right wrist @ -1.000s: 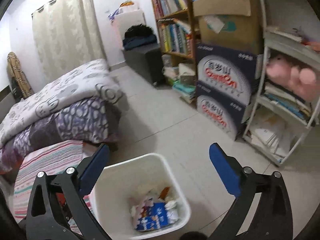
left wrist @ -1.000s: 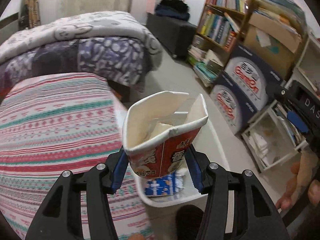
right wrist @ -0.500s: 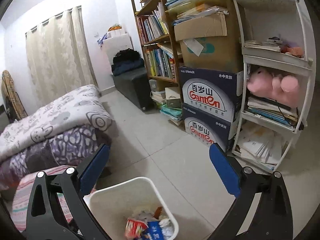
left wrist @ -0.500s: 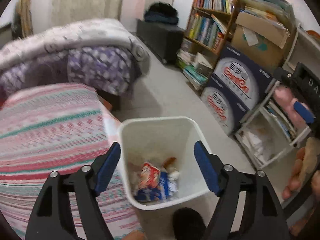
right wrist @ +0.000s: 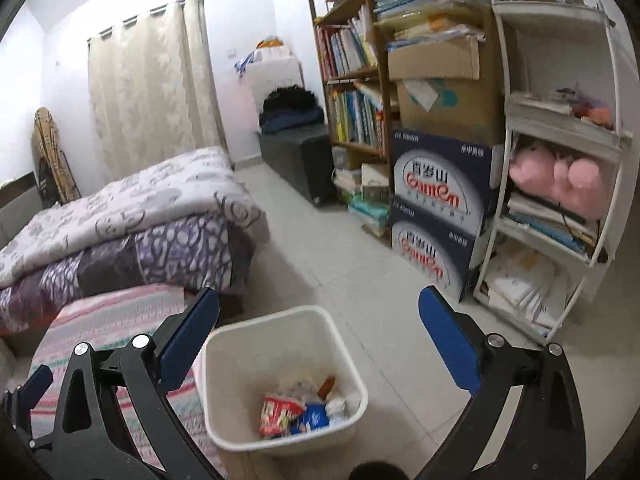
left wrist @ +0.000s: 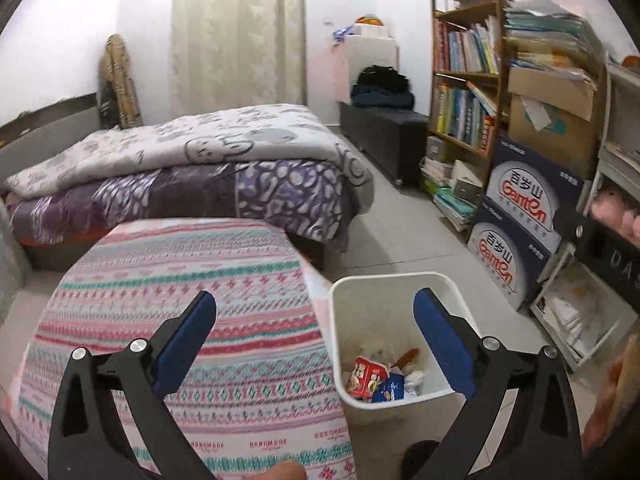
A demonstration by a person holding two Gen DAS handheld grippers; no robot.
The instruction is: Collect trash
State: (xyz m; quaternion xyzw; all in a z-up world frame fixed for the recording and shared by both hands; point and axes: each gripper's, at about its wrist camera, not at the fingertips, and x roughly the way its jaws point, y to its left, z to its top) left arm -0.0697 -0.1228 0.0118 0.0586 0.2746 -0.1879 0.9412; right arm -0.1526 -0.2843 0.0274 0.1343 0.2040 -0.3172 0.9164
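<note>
Left gripper (left wrist: 315, 338) opening wide, nothing between its jaws; right gripper (right wrist: 319, 337) spread wide and empty too. Below both, white trash bin (right wrist: 344, 340) upright on the tiled floor (right wrist: 340, 252), mouth up, red noodle cup (left wrist: 365, 376) lying tipped inside among wrappers. Pressed against the bin's left rim, striped blanket (left wrist: 180, 272); open floor to its right, up to stacked boxes (right wrist: 440, 216).

Two stacked blue boxes (right wrist: 440, 196) at three o'clock of the bin (right wrist: 280, 376) each carry the red word "Ganten" under Chinese characters. The striped cloth (left wrist: 180, 300) shows small lettering along its six o'clock edge, possibly "HANDMADE". A black device (left wrist: 616, 256) at three o'clock bears "DA", cut off.
</note>
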